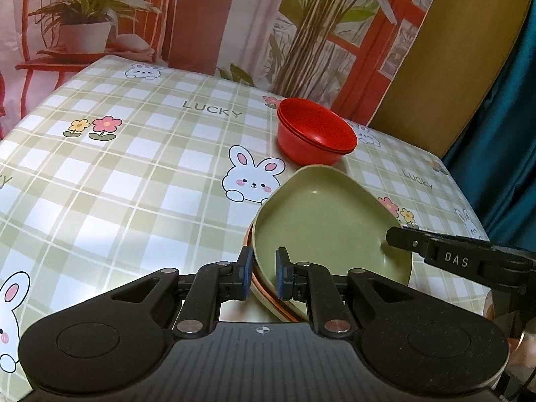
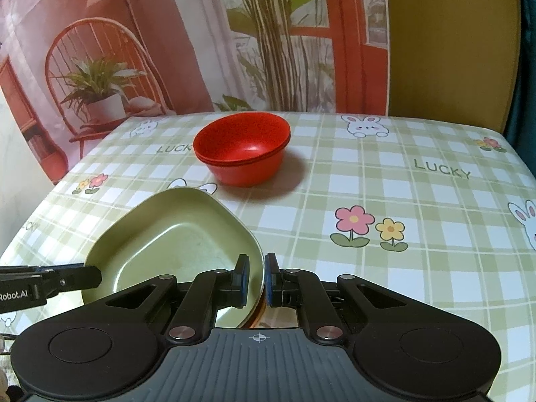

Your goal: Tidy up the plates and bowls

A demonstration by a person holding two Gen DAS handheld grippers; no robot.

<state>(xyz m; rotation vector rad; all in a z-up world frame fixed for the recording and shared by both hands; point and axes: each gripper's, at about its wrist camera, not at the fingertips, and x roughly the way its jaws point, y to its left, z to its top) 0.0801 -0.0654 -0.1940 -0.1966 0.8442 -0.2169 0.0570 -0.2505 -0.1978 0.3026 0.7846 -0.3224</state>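
Observation:
A green plate tops a stack of plates; an orange rim shows beneath it. My left gripper is shut on the stack's left rim. My right gripper is shut on the right rim of the green plate, and it shows in the left wrist view at the plate's far side. The left gripper shows at the left in the right wrist view. Stacked red bowls stand behind the plates, also seen in the right wrist view.
The table has a green plaid cloth with rabbits and flowers. A printed backdrop hangs behind it. A teal curtain hangs at the right. The table's right edge is near.

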